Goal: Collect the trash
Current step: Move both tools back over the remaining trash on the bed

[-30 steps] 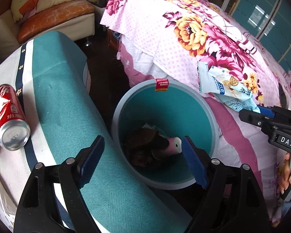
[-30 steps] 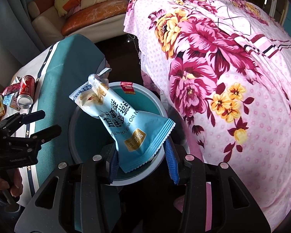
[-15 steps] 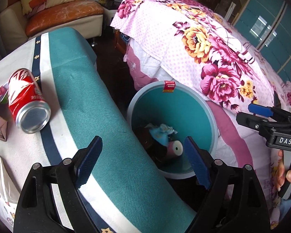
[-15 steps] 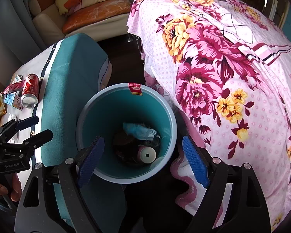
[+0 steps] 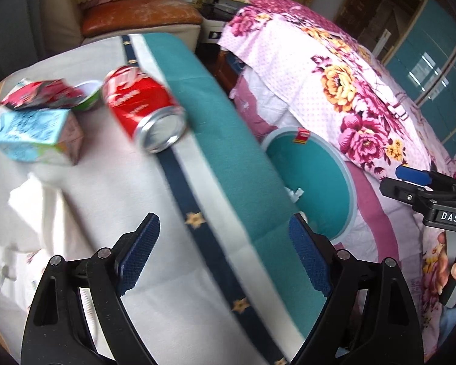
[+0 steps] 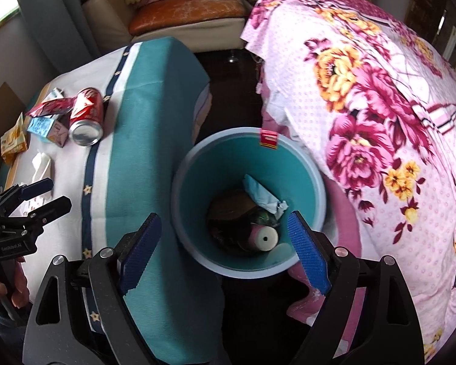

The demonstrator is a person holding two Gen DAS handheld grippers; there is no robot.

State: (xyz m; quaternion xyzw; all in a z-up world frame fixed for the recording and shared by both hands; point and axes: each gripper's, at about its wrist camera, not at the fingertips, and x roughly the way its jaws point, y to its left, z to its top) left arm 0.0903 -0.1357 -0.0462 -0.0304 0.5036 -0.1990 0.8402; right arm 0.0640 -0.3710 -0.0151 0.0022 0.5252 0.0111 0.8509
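Presently both grippers are spread wide with nothing between the blue pads.

Far left, right wrist view: a yellow snack packet (image 6: 13, 142) lies at the edge of the white-and-teal cloth (image 6: 143, 97), with a white crumpled tissue (image 6: 41, 164) just beside it. Next come a pale blue carton (image 5: 36, 135) on its side and a red crumpled wrapper (image 5: 39, 95) resting on top of it. A green-rimmed cup (image 5: 89, 95) appears to sit behind the wrapper; the left wrist view is blurred there, so its contents cannot be determined. A red drink can (image 5: 143, 108) lies on its side touching the carton, base toward the camera, near the dark blue star stripe.

The left gripper (image 5: 223, 251) hovers over the cloth, its jaws straddling the stripe and teal band, well short of the can. It is held by a hand (image 6: 6, 286) at the lower left of the right wrist view.

To the right of the cloth stands the teal bin (image 6: 197, 164), between the covered table and the floral bedspread (image 6: 380, 91). A red label (image 6: 268, 139) hangs on its far rim. Inside lie a light blue packet (image 6: 260, 193), dark crumpled trash (image 6: 231, 208) and a pink tube (image 6: 263, 237).

The right gripper (image 6: 225, 249) hangs above the bin's near rim, empty, jaws fully apart.
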